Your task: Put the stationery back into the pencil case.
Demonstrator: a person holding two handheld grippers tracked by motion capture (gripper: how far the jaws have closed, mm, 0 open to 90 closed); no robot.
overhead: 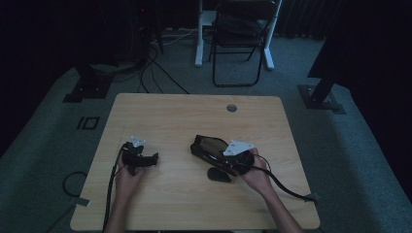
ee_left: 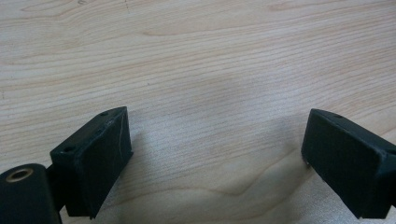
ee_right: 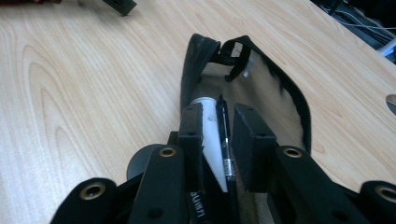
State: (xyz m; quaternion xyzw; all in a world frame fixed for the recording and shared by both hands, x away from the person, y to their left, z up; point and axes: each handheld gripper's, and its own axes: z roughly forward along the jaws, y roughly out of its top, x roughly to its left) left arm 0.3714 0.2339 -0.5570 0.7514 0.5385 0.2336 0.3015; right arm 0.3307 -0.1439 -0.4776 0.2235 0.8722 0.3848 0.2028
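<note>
Two handheld grippers over a wooden table [overhead: 194,194], open pencil case at centre.

Left gripper [ee_left: 215,154] spread wide over bare wood, holding nothing, toward 9 o'clock of the case. Right gripper [ee_right: 218,140] reaching into the black pencil case [ee_right: 289,102], jaws narrowed around a white pen [ee_right: 210,135] and a black pen [ee_right: 224,135]; firm grip impossible to tell. Dark round object [overhead: 218,174] at 6 o'clock, just beside the case.

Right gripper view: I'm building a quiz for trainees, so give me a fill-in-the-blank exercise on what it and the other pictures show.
1. The pencil case on the table lies ____, its zipper undone.
2. A white pen and a ____ pen sit between the right hand-held gripper jaws.
3. The left hand-held gripper jaws stand ____ over bare wood.

Missing words: open; black; apart
</note>
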